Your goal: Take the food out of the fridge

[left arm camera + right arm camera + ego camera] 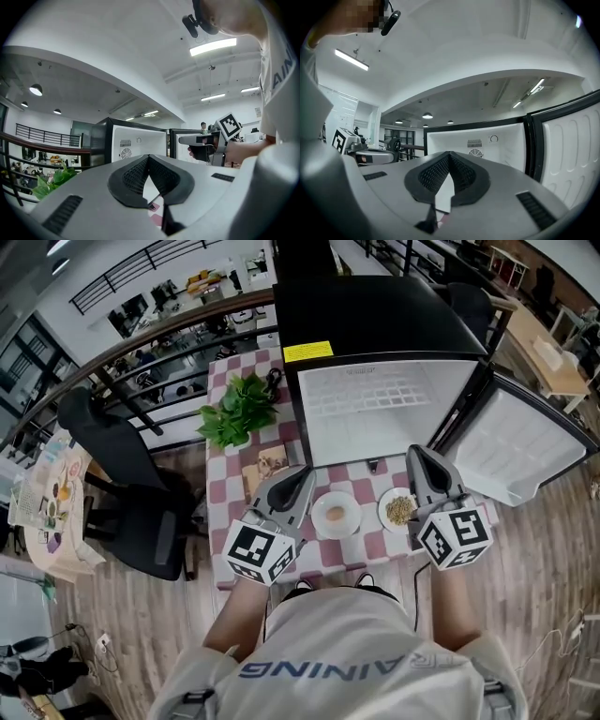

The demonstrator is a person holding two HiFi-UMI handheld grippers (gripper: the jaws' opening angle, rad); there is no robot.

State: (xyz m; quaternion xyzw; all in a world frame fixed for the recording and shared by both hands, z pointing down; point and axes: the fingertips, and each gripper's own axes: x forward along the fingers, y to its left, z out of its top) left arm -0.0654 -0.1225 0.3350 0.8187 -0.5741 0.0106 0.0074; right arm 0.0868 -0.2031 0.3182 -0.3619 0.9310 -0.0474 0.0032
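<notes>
The black mini fridge [375, 409] stands open on the checkered table [230, 507], and its white inside looks bare. Two white plates sit in front of it: one with a pale round bun [336, 514], one with a heap of brownish grains [400, 509]. My left gripper [305, 472] hovers left of the bun plate, shut and holding nothing. My right gripper [415, 452] hovers above the grain plate, shut and holding nothing too. Both point level at the fridge [136, 143]. In the left gripper view its jaws [148, 157] meet; in the right gripper view its jaws [449, 153] meet as well.
The fridge door [525, 446] swings out to the right. A leafy green plant [239, 409] and a small wooden board [265, 467] occupy the table's left part. A black office chair [131, 484] stands left of the table, with a railing behind it.
</notes>
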